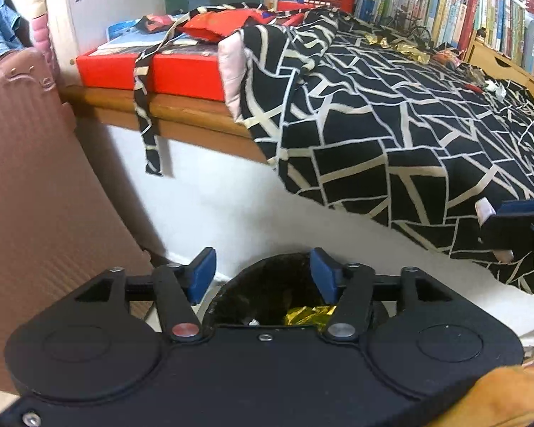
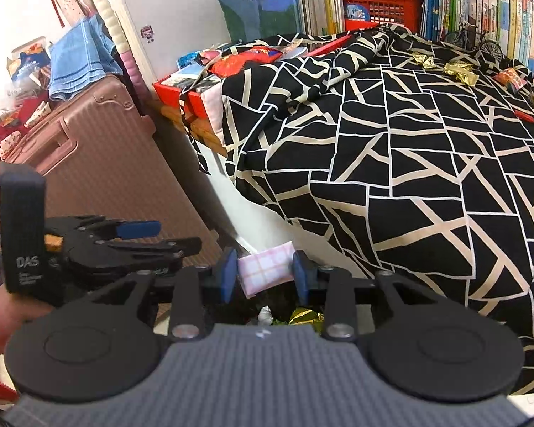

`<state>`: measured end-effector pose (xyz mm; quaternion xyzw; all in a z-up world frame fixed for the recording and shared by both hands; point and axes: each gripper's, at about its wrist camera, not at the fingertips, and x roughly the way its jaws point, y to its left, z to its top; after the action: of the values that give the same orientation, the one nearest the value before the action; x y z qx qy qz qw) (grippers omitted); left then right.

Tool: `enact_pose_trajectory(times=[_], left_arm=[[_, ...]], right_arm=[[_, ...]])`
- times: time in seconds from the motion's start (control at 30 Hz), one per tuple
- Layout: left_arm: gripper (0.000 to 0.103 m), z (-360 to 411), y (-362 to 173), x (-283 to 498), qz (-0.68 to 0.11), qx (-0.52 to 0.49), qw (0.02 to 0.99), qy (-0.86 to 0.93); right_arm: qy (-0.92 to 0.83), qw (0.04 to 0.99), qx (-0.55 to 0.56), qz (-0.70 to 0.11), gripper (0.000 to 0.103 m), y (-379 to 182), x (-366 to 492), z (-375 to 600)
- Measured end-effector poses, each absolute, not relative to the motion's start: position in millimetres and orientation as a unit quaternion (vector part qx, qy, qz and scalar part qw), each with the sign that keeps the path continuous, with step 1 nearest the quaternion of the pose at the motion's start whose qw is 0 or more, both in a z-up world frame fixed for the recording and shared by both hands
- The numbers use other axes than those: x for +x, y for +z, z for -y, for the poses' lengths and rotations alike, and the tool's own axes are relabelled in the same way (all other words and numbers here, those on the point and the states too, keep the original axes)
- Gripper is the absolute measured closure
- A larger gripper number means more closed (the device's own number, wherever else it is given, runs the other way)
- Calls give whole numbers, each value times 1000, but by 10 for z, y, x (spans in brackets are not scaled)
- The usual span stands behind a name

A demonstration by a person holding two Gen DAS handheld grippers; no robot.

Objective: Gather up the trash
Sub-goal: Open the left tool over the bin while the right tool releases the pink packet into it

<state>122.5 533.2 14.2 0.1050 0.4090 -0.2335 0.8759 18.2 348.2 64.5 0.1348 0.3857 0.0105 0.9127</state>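
The left gripper hangs over the mouth of a black trash bin that stands on the floor at the near foot of the bed, and its blue pads are parted with nothing between them. Inside the bin, just below those pads, lies a crumpled gold foil wrapper with a scrap of white beside it. The spread pads directly above that wrapper suggest a drop straight into the bin, which sits close to the bed, probably so that a short reach carries each piece across.

The right gripper is beside it, to the right, also tilted down toward the bin. Its pads are set narrow and press on both sides of a small pink-and-white checked packet, held crosswise so that it sticks out past the fingertips. The packet is above the bin's opening but not yet let go; it looks like the next piece to be dropped.

More trash is left on the black bedcover with cream lines: several gold wrappers lie at its far right, near the bookshelf, with a red-and-orange wrapper just beyond them. They lie well apart from the bin, so each will need a reach across the bed. A pink suitcase stands to the left of the bin, against the wall.
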Motion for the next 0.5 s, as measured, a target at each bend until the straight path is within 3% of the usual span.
enact_pose_trajectory(times=[0.2, 0.3, 0.37, 0.43, 0.5], left_arm=[[44, -5455, 92, 1212, -440, 90, 867, -217], [43, -5521, 93, 1215, -448, 82, 864, -216], [42, -5594, 110, 1230, -459, 56, 862, -208], [40, -5698, 133, 1253, -465, 19, 862, -199], [40, -5766, 165, 1269, -466, 11, 864, -191]], right_arm=[[8, 911, 132, -390, 61, 596, 309, -3523], [5, 916, 128, -379, 53, 615, 360, -3537], [-2, 920, 122, -372, 22, 632, 393, -3552], [-19, 924, 122, -362, 9, 644, 393, -3554], [-20, 924, 127, -360, 8, 648, 394, -3539]])
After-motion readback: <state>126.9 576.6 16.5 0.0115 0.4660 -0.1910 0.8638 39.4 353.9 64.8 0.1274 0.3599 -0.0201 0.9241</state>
